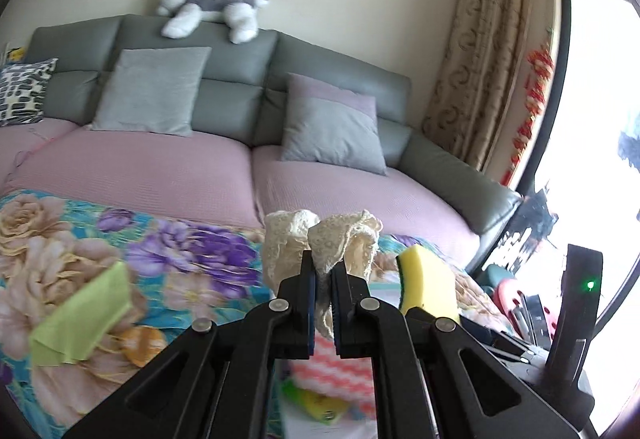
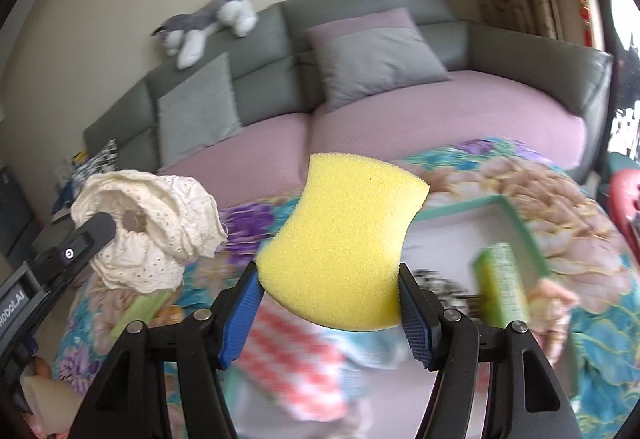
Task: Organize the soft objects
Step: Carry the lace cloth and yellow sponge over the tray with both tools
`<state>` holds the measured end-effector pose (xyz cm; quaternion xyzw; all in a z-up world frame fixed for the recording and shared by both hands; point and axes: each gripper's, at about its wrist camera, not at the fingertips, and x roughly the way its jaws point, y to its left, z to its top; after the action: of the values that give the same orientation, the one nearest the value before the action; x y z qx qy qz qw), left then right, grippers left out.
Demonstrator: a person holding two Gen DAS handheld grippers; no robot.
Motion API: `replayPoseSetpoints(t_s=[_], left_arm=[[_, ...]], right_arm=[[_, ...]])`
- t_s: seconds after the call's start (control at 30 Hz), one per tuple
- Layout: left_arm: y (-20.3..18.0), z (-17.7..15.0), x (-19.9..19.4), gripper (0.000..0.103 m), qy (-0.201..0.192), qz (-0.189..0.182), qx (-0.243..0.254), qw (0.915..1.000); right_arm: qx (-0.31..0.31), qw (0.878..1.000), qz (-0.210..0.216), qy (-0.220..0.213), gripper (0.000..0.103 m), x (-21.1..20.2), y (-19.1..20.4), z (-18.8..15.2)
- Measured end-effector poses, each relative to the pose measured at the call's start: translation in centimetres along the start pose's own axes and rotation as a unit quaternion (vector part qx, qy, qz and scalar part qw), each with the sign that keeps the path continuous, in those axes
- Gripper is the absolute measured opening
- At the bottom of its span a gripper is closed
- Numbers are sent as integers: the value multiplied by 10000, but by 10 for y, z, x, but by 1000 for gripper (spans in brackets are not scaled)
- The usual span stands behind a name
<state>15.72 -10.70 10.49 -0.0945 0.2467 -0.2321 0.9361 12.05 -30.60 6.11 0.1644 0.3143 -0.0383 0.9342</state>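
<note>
My left gripper (image 1: 323,279) is shut on a cream lace cloth (image 1: 320,239) and holds it up above the floral blanket (image 1: 192,255); the cloth also shows in the right wrist view (image 2: 156,227). My right gripper (image 2: 330,291) is shut on a yellow sponge (image 2: 344,239), held up beside the cloth; the sponge shows in the left wrist view (image 1: 426,283) just right of the cloth. Below lie a pink-and-white checked cloth (image 2: 296,355) and a green cloth (image 1: 80,319) on the blanket.
A white box with a teal rim (image 2: 520,223) lies on the blanket with a green-yellow scrub sponge (image 2: 502,287) in it. A grey sofa (image 1: 240,87) with cushions and a plush husky (image 1: 212,5) stands behind. A curtain and window are at the right.
</note>
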Motion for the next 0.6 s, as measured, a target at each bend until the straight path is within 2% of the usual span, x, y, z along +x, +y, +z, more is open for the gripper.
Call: replayPoseSetpoints(t_s=[0.1,0.33,0.5,0.6], left_arm=[[-17,-6,9,6,60,-183,92,9998],[-45,-18,37,6,267,-411,273,9984],[-42,-40,75,7,983,-407,42,9943],[-39,-50,89,7,1232,-289,-20,9920]], right_arm=[[80,9998,-203,-18,67,-3,-21,3],[312,9993,-220,26,67,-4,-49,1],[330,9990,-103,274,67,12,-51,-6],[285,9990,-64,349,67,17,-48,-9]])
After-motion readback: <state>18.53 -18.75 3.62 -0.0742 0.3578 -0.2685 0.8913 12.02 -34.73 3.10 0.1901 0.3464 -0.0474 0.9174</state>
